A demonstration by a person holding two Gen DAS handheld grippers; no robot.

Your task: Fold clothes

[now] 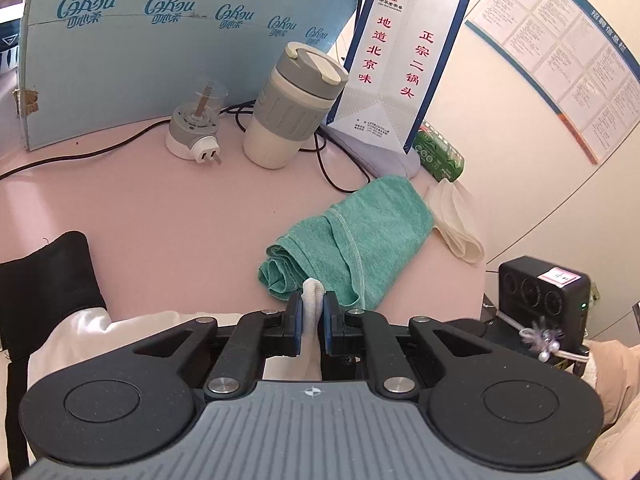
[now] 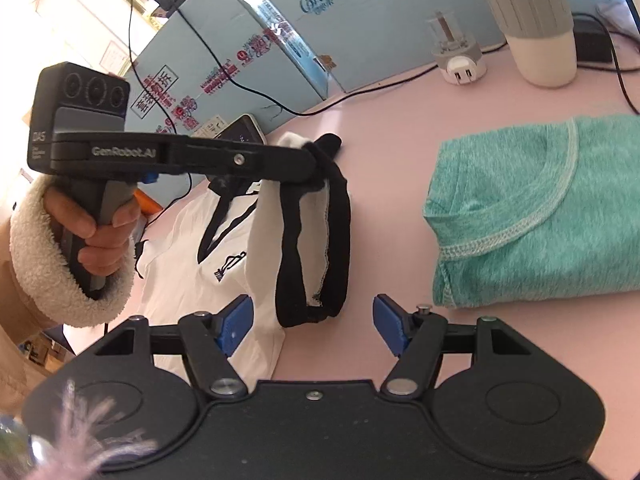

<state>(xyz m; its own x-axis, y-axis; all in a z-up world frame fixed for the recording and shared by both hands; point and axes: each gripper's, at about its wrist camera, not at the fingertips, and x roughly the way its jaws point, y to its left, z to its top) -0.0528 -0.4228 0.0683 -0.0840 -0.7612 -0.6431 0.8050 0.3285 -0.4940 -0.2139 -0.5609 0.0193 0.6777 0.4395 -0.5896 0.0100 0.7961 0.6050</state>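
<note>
A white shirt (image 2: 188, 264) with black trim lies on the pink table (image 2: 400, 160). My left gripper (image 2: 316, 160), held in a person's hand (image 2: 92, 232), is shut on a fold of the shirt's white fabric (image 1: 313, 294) and holds it above the table. The sleeve with its black cuff (image 2: 316, 240) hangs down from the jaws in a loop. My right gripper (image 2: 312, 320) stands open just in front of the hanging cuff, nothing between its blue pads (image 2: 236, 320). A folded green garment (image 2: 540, 216) lies to the right, also in the left wrist view (image 1: 352, 236).
At the back stand a grey-and-cream cup (image 1: 288, 108), a small plug-in device (image 1: 196, 132), a blue carton (image 1: 160, 40) and a white paper bag (image 1: 400, 60). Black cables (image 1: 340, 168) cross the table. A cream cloth (image 1: 456, 216) and a phone (image 2: 240, 130) lie near the edges.
</note>
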